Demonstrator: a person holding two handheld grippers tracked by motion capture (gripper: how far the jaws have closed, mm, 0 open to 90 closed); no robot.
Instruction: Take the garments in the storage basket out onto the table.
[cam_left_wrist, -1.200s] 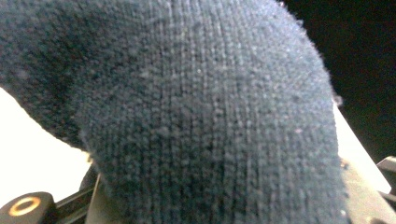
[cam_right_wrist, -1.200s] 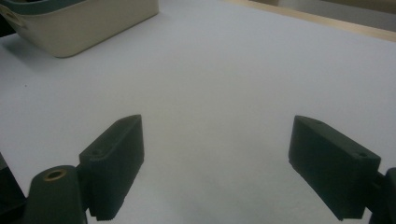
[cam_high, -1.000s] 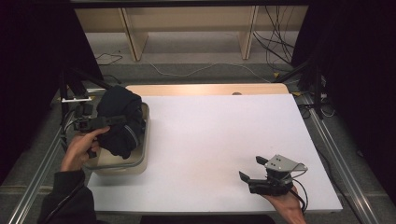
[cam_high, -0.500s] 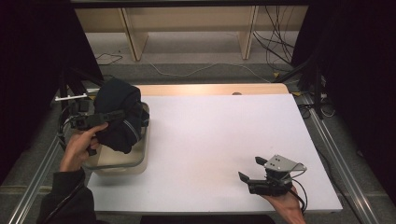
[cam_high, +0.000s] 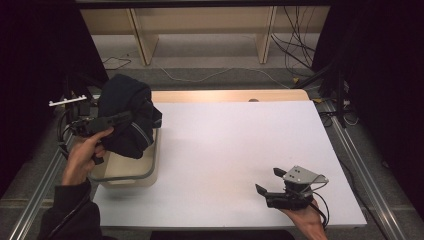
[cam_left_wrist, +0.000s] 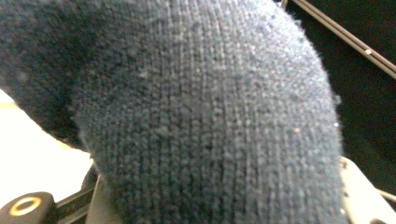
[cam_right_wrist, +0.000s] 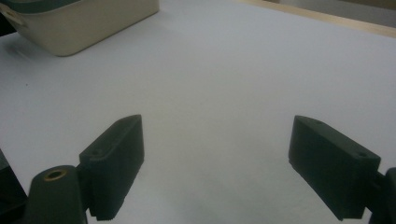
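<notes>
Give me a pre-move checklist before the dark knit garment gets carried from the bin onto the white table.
1. Grip: left hand-held gripper shut on the dark knit garment: ok.
2. Garment free of the beige bin: its lower edge hangs at the bin's rim; fully clear or not: cannot tell.
3. Landing spot: bare white table between bin and right hand: ok.
4. Right hand-held gripper ready: jaws apart, nothing between them, low over the table's near right corner: ok.
5. Left gripper view is covered by knit fabric, so there is no sight of the path from it: not ok.
</notes>
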